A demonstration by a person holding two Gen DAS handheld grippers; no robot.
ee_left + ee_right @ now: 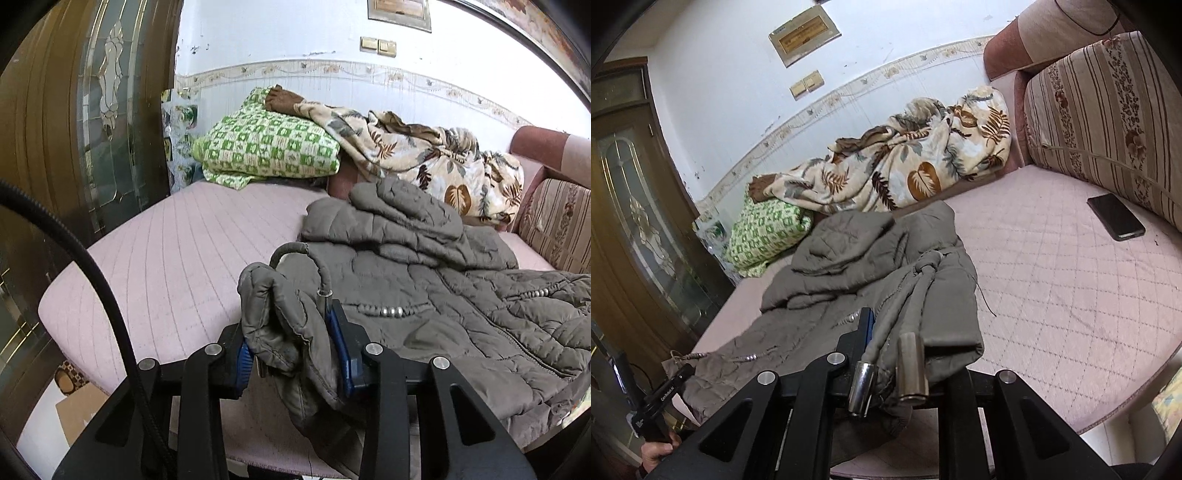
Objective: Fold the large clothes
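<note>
A grey-brown quilted jacket (pixel 443 295) with a hood lies spread on the pink sofa bed (pixel 177 266). My left gripper (pixel 291 350) is shut on a bunched fold of its edge, squeezed between the blue pads and lifted off the bed. A drawstring with a metal tip (pixel 325 293) loops beside that fold. In the right wrist view the jacket (pixel 849 258) runs from the hood down to my right gripper (pixel 894 332), which is shut on the hem. Fabric drapes over its right finger. Two metal cord ends (pixel 862 387) hang there.
A green checked folded blanket (pixel 764 232) and a leaf-print blanket (pixel 905 166) lie along the wall. A black phone (pixel 1115 216) rests on the bed (pixel 1052 295) near a striped cushion (pixel 1108 110). A wooden glazed door (pixel 74 129) stands at left. A hand (pixel 655 452) holds the other gripper.
</note>
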